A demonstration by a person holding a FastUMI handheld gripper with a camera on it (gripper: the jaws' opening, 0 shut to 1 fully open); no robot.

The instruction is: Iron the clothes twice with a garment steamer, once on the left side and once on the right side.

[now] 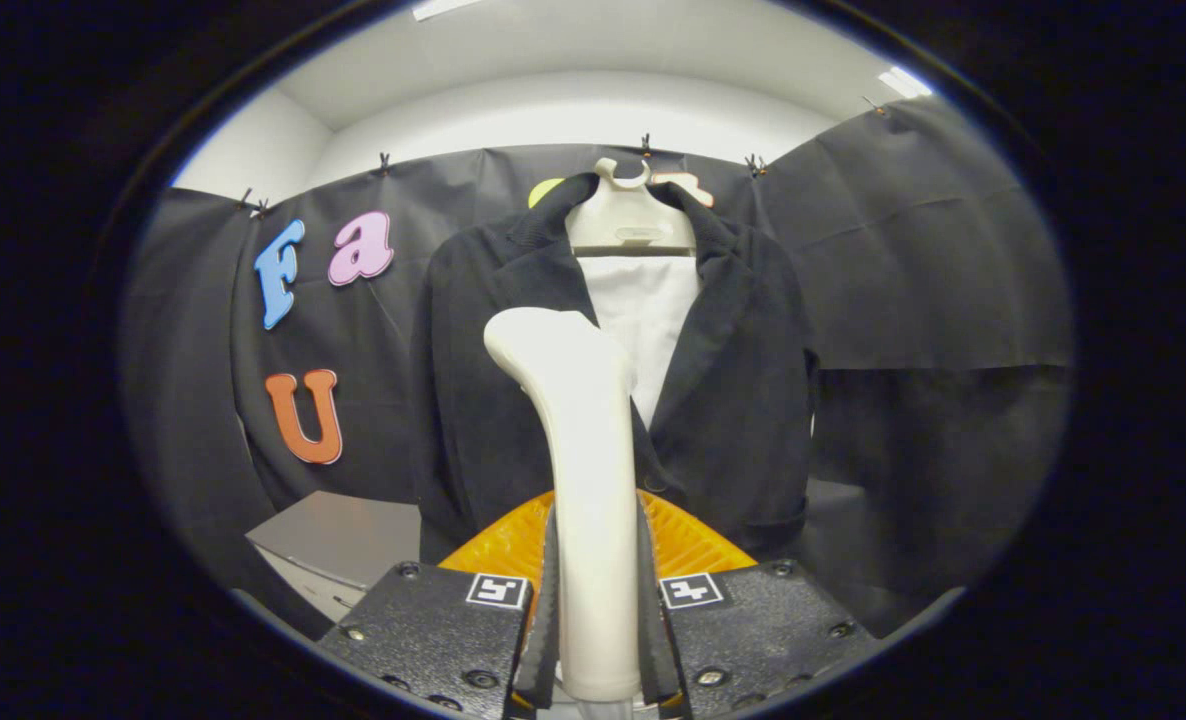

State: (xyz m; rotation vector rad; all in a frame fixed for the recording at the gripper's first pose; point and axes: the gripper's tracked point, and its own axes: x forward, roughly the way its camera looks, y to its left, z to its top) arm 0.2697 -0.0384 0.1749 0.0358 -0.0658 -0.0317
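Observation:
A dark jacket (743, 400) hangs on a pale hanger (631, 215) against the booth's wall, open at the front over a white panel (643, 310). My gripper (598, 600) is shut on the cream handle of the garment steamer (583, 420), which stands upright between the fingers. The steamer's head rises in front of the jacket's left half, near the lapel; whether it touches the cloth I cannot tell. An orange ribbed part (693, 540) shows just behind the fingers.
A grey table or box top (348, 535) lies low to the left of the jacket. Black cloth covers the wall on both sides. A white ceiling with lights runs above.

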